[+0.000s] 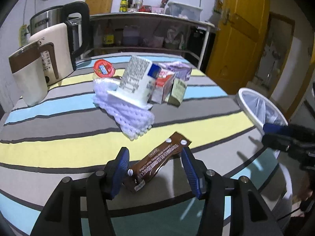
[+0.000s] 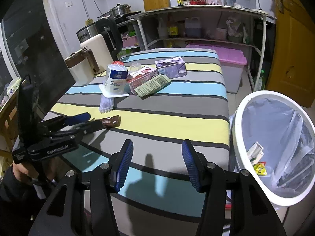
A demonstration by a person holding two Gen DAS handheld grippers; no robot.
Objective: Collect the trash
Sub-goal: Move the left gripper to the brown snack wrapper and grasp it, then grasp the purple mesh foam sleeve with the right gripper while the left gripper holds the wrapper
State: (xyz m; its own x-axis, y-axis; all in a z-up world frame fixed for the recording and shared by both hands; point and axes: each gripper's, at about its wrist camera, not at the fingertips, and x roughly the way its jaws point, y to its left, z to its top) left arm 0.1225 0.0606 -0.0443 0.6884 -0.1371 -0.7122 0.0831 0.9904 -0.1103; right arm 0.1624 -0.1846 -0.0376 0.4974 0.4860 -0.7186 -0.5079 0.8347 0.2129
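Note:
A brown coffee sachet [image 1: 157, 163] lies on the striped table, between the open fingers of my left gripper [image 1: 154, 153]; the fingers stand on either side of it without pinching it. The sachet also shows in the right wrist view [image 2: 110, 121] at the tip of the left gripper [image 2: 86, 121]. My right gripper [image 2: 157, 157] is open and empty above the table's near edge, beside the white trash bin [image 2: 239, 125]. More trash sits mid-table: a white foam net [image 1: 126, 106], a white cup-shaped pack [image 1: 135, 80], a red carton [image 1: 163, 86], a purple box [image 2: 171, 66], a green wrapper [image 2: 153, 85].
A cream kettle [image 1: 53, 53] and a cream mug with brown band [image 1: 27, 76] stand at the table's far left. The bin [image 1: 258, 108], lined with a clear bag, holds several scraps and stands off the table's right edge. A shelf unit [image 2: 196, 19] stands behind; a yellow door [image 1: 240, 35] at right.

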